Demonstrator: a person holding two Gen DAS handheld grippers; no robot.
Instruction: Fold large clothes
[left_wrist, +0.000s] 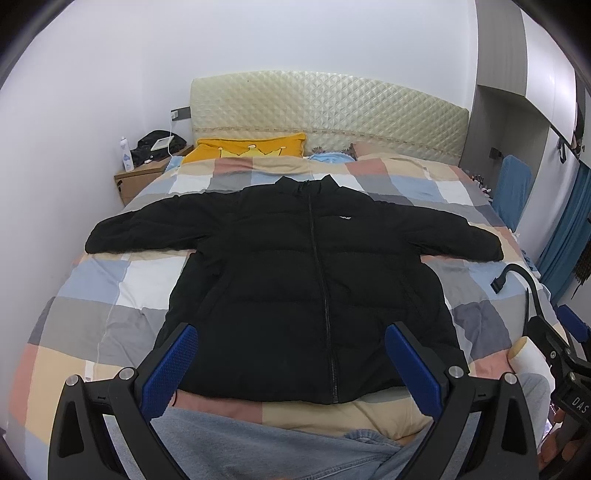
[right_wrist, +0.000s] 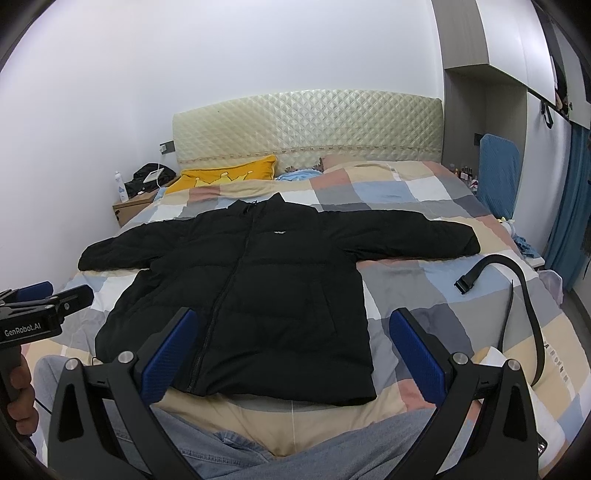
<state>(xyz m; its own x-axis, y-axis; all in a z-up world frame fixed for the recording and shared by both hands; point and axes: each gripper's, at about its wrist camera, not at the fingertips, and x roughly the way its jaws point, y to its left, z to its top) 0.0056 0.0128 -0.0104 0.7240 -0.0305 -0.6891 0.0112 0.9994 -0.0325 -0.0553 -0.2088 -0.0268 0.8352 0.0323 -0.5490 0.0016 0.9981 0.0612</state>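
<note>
A black puffer jacket (left_wrist: 295, 266) lies flat and zipped on the checked bed cover (left_wrist: 110, 284), front up, collar toward the headboard, both sleeves spread out sideways. It also shows in the right wrist view (right_wrist: 258, 295). My left gripper (left_wrist: 291, 354) is open and empty, held above the jacket's hem. My right gripper (right_wrist: 291, 343) is open and empty, above the hem's right half. The left gripper's side (right_wrist: 48, 306) shows at the left of the right wrist view.
A black belt (right_wrist: 517, 291) lies on the cover right of the jacket. A yellow pillow (left_wrist: 247, 147) sits by the quilted headboard (left_wrist: 325, 107). A nightstand (left_wrist: 140, 177) with a bottle stands at the back left. Legs in jeans (left_wrist: 236, 443) are at the near edge.
</note>
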